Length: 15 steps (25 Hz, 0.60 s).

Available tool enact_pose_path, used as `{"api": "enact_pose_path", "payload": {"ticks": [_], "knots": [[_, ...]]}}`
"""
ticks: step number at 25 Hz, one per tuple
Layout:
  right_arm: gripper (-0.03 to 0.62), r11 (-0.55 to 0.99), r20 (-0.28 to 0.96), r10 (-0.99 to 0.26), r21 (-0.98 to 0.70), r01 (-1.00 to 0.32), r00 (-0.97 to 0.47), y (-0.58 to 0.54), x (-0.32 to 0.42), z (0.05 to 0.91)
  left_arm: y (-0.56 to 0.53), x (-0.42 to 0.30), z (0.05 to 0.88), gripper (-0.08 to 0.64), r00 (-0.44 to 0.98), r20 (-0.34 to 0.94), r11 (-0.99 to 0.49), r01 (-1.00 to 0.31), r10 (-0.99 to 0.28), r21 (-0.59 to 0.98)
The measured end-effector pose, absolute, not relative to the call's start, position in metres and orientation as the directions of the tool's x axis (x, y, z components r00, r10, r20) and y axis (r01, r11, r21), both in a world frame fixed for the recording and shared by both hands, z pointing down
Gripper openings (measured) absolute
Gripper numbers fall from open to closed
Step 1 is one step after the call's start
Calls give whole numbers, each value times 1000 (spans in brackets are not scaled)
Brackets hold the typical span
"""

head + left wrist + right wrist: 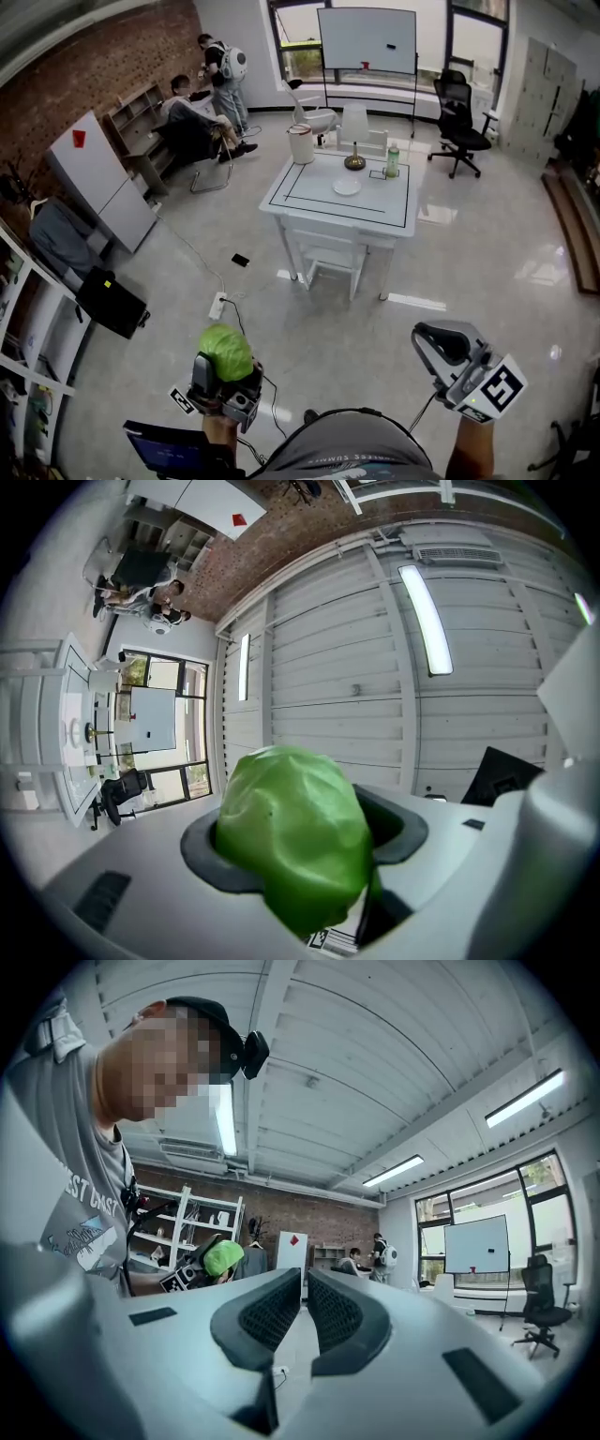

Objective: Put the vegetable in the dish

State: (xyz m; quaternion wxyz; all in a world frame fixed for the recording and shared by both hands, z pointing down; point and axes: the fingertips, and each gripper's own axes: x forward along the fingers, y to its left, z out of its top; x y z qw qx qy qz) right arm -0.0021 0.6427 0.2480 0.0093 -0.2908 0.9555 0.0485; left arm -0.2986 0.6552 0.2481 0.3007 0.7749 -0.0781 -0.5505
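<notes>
Well, nearest to me is the vegetable: a round, leafy head, bright green all over, with a smooth, faintly dimpled skin. My left claw is clamped on it, one dark pad pressing each side, and the head bulges up past the jaws. The claw is tilted upward. It holds the vegetable in the air, well short of the white table and off to that table's near left.

My right claw has its ribbed pads drawn almost together, with only a slit between them and nothing in it. It hangs level, well short of the table too, off its near right.

On the table, about the middle of the top, lies the dish. It is small, round and white, and its face looks plain white from here. At the table's far left corner stands a white bucket; I cannot tell what is in it. Toward the table's far right edge stands a green bottle.

Beyond the table's far edge is a whiteboard, and off its far right a black office chair.
</notes>
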Motion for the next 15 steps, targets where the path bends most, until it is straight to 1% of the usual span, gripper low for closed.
{"api": "enact_pose_path", "payload": {"ticks": [5,9,15], "knots": [[8,832,-46,-549,68,-550,-835,644,26,251,651,-250,251,284,402,-799,-788,245,-448,565],[8,815,-37,-577,46,-578,-816,635,48,258,644,-205,254,284,428,-790,-776,263,-439,573],[8,818,-20,-570,79,-570,-821,632,63,268,637,-138,256,284,481,-777,-770,277,-407,575]]}}
